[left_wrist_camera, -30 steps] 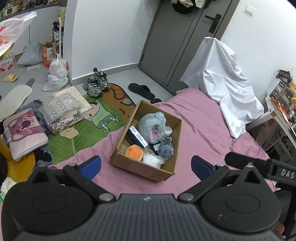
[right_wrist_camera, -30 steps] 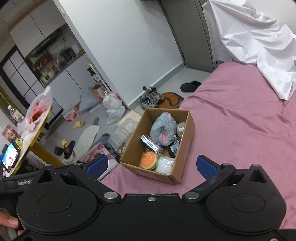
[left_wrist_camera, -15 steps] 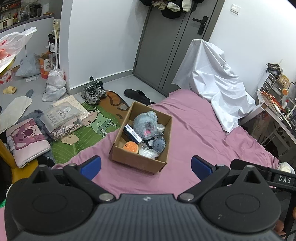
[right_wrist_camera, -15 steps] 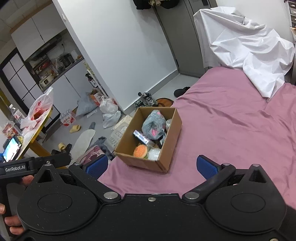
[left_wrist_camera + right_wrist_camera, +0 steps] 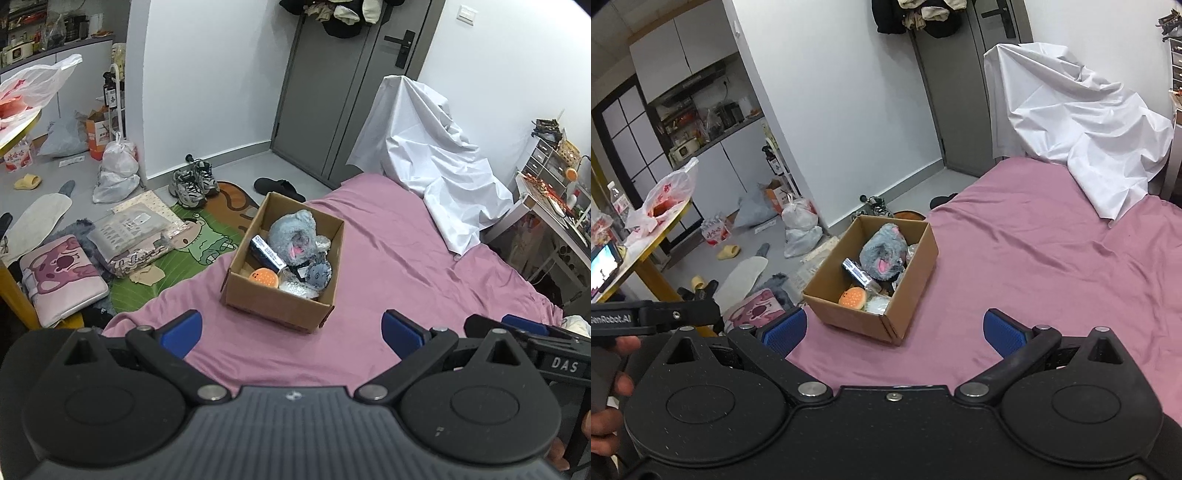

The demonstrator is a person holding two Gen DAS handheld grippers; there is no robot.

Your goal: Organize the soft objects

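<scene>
A cardboard box (image 5: 258, 302) (image 5: 908, 280) stands on the pink bed near its corner. Inside lie a grey plush with a pink mouth (image 5: 293, 238) (image 5: 882, 253), a small grey plush (image 5: 318, 274), an orange burger-shaped soft toy (image 5: 265, 277) (image 5: 852, 297), a blue packet (image 5: 266, 252) and clear wrapped items. My left gripper (image 5: 291, 330) hangs open well short of the box, nothing between its blue pads. My right gripper (image 5: 894, 332) is open too, near the box's front corner, holding nothing.
A white sheet (image 5: 436, 158) drapes over something at the bed's far side. The floor to the left holds shoes (image 5: 194, 181), bags, a pink pouch (image 5: 61, 273) and a green cartoon mat (image 5: 192, 254). A cluttered desk (image 5: 554, 206) lies right. The pink bedsheet (image 5: 1052, 266) is bare around the box.
Both grippers have pulled back and up from the box, which now looks smaller and farther. The box's contents are unmoved and both stay open.
</scene>
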